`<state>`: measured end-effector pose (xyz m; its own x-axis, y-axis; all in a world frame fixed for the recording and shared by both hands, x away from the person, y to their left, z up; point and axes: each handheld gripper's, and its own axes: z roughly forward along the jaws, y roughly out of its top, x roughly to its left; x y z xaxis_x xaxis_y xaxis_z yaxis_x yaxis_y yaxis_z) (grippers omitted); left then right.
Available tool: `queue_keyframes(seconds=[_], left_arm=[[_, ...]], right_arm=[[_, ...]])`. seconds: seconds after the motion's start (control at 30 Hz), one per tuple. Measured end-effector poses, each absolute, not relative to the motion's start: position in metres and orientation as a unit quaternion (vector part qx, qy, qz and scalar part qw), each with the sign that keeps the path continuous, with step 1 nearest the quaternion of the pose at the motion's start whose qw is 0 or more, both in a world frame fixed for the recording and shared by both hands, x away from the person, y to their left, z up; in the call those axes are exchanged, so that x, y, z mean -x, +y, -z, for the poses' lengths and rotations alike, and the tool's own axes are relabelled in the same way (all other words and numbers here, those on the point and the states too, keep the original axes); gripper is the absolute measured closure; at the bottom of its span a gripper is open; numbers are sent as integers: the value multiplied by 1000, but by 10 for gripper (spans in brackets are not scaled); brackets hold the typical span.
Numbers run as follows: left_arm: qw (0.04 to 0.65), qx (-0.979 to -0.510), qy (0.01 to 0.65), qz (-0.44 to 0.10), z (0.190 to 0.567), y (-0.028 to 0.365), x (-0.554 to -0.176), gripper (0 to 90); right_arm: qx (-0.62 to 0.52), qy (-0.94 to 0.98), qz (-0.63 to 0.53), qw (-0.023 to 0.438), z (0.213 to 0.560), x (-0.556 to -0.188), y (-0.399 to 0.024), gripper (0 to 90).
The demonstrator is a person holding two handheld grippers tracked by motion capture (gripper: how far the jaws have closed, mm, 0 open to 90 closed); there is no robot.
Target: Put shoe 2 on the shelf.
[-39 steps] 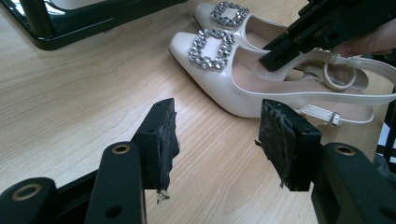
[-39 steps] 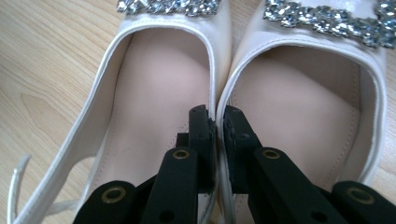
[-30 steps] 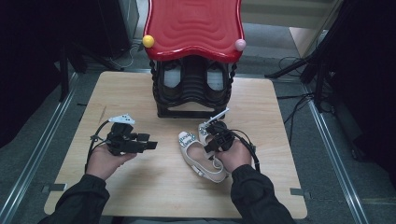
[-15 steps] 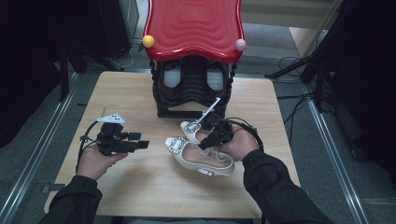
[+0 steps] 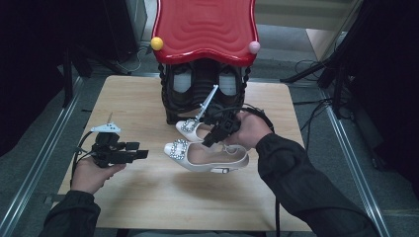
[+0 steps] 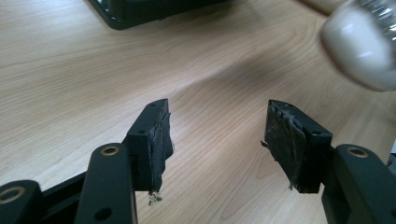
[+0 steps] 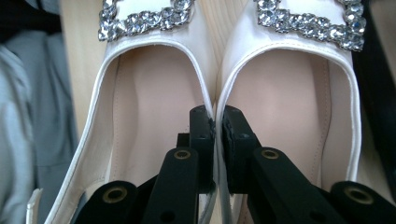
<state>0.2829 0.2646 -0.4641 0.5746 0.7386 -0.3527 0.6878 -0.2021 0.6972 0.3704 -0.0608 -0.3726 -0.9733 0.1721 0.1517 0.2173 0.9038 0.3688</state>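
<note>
A pair of white shoes with crystal buckles hangs just above the table, the near shoe (image 5: 207,157) and the far shoe (image 5: 190,127) side by side. My right gripper (image 5: 210,139) is shut on their two inner walls, pinched together. In the right gripper view the jaws (image 7: 217,123) clamp the rims of the left shoe (image 7: 140,116) and the right shoe (image 7: 289,93). My left gripper (image 5: 143,154) sits over the left of the table. Its jaws have just been opening and stand open (image 6: 217,135) with nothing between them. A white shoe toe (image 6: 359,51) shows past them.
A stand with a red wavy top (image 5: 205,24) and a black base (image 5: 197,94) holding more shoes stands at the back middle of the wooden table (image 5: 138,207). Cables trail behind the right hand. Metal rails run along both sides of the table.
My right gripper has risen and carried the shoes off the table toward the stand. My left hand has drifted left and toward the front edge.
</note>
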Motion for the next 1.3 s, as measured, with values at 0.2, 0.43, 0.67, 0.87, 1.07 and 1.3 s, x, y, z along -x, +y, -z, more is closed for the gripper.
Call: queue_keyframes(seconds=[0.2,0.43,0.67,0.87,1.07,1.3], left_arm=[[434,-769,468,-31,465,269,-280,409],[432,-770,469,-29,465,270,-279,409],[432,-772,464,-29,465,266,-280,409],[433,-773,463,-28,466,264,-283,409],[428,-780,455,-24,466,261,-285,410],[431,-781,451,-22,466,259,-288,410]], right_arm=[[79,-974,202,57,334,-370,-49,862],[116,-960,249,58,292,-368,-49,863],[156,-921,351,59,257,-369,-60,863],[182,-888,419,57,229,-372,-71,864],[225,-851,473,42,207,-380,-82,865],[280,-808,518,35,185,-399,-88,865]])
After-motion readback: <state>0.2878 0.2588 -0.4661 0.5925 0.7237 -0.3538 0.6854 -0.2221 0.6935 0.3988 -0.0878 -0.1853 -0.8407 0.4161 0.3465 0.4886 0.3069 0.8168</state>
